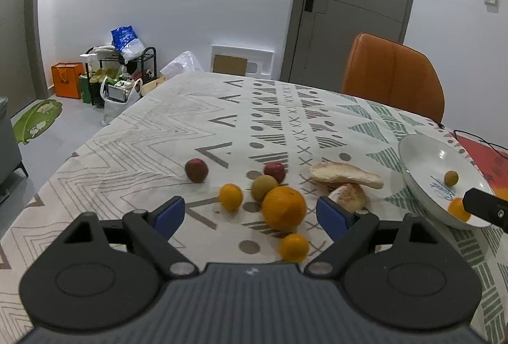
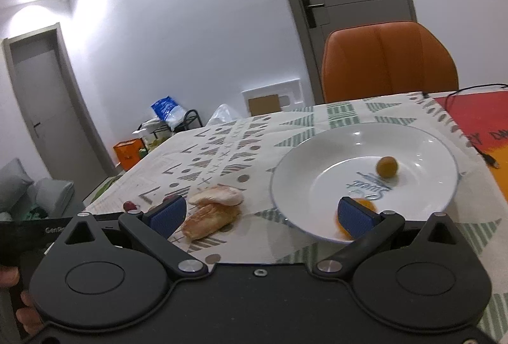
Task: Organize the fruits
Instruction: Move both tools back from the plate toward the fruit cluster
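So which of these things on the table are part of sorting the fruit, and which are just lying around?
Part of the job: large orange, small oranges, red fruits, green fruit, white plate.

Lying about: bread pieces, orange chair.

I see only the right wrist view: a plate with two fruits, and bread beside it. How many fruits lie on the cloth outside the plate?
Observer: Six, past the bread: one large orange, two small orange fruits, two red fruits and one greenish fruit.
Operator: Does the left gripper hold any of them?
Observer: No. The left gripper is open and empty; the large orange lies on the cloth just ahead of its jaws.
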### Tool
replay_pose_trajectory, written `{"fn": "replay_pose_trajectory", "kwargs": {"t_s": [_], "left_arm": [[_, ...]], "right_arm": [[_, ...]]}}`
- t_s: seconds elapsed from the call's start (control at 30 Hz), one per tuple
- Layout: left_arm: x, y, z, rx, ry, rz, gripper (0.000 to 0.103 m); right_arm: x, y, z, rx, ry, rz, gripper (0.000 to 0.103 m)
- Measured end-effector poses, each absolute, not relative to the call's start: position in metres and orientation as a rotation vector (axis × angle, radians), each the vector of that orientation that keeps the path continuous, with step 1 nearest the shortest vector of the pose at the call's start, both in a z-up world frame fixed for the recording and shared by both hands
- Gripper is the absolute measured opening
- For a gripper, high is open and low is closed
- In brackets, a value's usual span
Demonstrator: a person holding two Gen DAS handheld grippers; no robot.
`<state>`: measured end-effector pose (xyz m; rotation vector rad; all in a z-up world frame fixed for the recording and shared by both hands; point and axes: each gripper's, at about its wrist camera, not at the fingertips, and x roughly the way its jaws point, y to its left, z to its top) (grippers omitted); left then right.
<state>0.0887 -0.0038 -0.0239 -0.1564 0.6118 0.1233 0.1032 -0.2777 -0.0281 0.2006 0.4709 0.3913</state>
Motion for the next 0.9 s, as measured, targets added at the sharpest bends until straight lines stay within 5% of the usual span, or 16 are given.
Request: {"fn": "replay_pose_trajectory", "kwargs": {"t_s": [0.13,0.53,0.73,0.9], "left_arm": [[0.089,0.004,-0.027,-0.163,0.608,0.130,0.086],[0.088,0.038,-0.039,-0.232,0.616,0.152,0.058],[0.090,0.053,-0.046,-0.259,0.617,0.148,0.055],[0.099,0.059,-0.048,-0.275,0.622,0.137,0.050]], "right_arm": [[0.107,-0.264,-0.028,0.184,0.485,0.412,0.103],[0.116,-0.223,-0.040,0.155,0.569,0.569,0.102],[0.121,-0.205,-0.048,0.144,0.596,0.614,0.085],[0.127,-0.188,-0.055,0.125,0.639,0.649,0.060]]}}
